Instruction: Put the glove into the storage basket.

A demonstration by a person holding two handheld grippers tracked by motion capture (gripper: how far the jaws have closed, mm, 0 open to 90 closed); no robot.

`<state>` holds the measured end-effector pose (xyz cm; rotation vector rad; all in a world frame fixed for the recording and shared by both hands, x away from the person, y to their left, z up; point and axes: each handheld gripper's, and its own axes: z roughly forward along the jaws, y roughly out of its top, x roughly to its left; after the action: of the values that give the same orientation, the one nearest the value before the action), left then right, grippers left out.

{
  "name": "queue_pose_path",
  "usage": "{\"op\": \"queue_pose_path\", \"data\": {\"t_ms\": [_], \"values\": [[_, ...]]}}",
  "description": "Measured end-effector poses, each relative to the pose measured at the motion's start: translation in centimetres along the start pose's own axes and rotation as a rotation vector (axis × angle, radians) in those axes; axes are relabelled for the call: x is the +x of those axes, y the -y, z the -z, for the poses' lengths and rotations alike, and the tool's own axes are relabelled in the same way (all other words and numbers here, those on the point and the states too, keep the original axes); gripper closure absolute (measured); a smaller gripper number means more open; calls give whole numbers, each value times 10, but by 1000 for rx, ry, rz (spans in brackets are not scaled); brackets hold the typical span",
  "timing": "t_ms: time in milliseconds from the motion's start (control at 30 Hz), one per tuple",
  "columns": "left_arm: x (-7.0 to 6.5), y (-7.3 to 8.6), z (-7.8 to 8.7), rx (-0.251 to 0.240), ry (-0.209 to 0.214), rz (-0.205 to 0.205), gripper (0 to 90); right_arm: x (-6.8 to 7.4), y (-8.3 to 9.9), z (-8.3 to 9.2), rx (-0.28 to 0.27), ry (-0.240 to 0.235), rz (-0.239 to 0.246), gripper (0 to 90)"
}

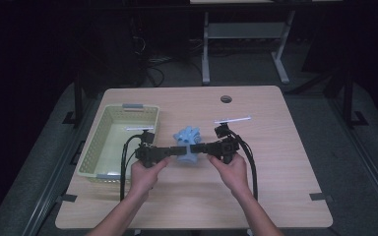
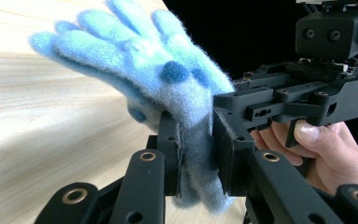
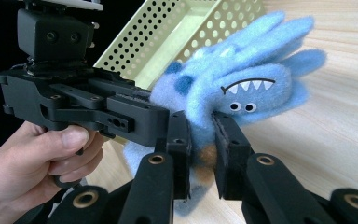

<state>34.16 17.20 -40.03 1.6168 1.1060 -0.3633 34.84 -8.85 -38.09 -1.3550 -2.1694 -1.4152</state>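
Plush toy (image 1: 187, 143) hangs mid-table above the table (image 1: 275, 167), pinched between the two grippers: left gripper (image 1: 173, 151) on its left, right gripper (image 1: 203, 148) on its right. Perforated basket (image 1: 94, 156) sits left of them, near the table's left edge.

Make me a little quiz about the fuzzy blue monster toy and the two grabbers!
1. True or false: both the left gripper and the right gripper have their jaws closed on the blue plush monster.
2. What color is the perforated basket?
3. Is the basket on the person's left or right of the monster?

Key: 1. True, one grips from each side. 2. Pale yellow-green. 3. Left.
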Motion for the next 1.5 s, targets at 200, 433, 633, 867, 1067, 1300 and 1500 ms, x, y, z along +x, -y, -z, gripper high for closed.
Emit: {"op": "queue_pose_path", "data": {"t_ms": [200,433,633,867,1067,1300,1500], "values": [[1,-1,9,-9,-5,-1,732,5,-5,-5,8,-14,14,779],[3,-1,19,-21,-14,4,733,8,-9,-13,17,-35,17,775],[5,-2,28,-35,-20,-3,733,14,-14,-20,28,-45,23,775],[8,-3,40,-47,-31,-3,733,20,-19,-28,36,-63,33,774],[13,-4,48,-45,-40,-10,733,24,-22,-37,42,-75,27,774],[17,-5,55,-54,-37,9,733,27,-26,-44,47,-75,39,774],[20,-7,63,-65,-39,17,734,32,-31,-50,51,-76,50,771]]}}
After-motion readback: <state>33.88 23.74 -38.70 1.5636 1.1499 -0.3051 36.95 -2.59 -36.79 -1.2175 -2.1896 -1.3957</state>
